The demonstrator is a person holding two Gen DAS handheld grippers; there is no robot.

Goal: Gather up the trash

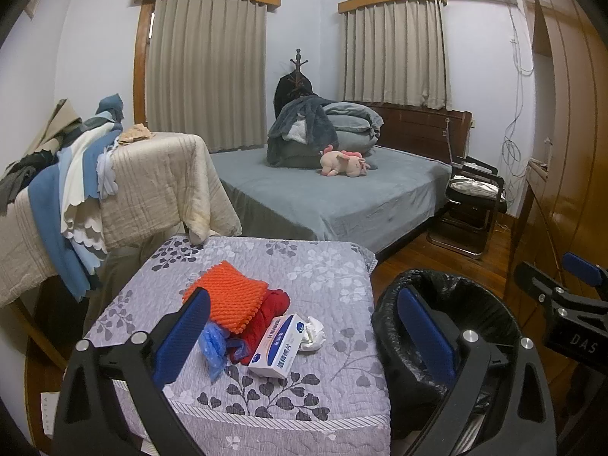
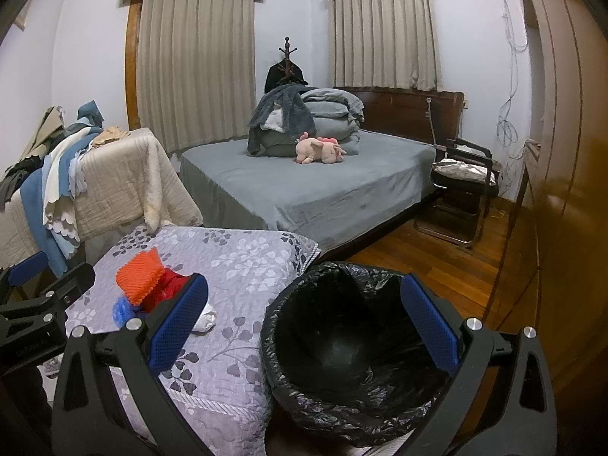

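Now both tongs stand wide open and hold nothing: the left tongs [image 1: 304, 338] hang over the quilt-covered counter [image 1: 326, 266], the right tongs [image 2: 304, 326] over the black-lined trash bin [image 2: 342, 342]. Collecting seems not begun. Next, I think, the left tongs should descend on the crumpled white tissue [image 1: 313, 332], lying between its fingers beside the medicine box [image 1: 275, 345].

The letters "DAS" are showing in pale print on the black body of the right tongs [image 1: 570, 304], seen at the right edge of the left wrist view, beyond the black-lined bin [image 1: 448, 326]. Left of that bin, a white and blue box [image 1: 274, 345] is carrying large blue Chinese characters along its side and a round blue logo on its end flap, but the characters are not coming through clearly enough to read.
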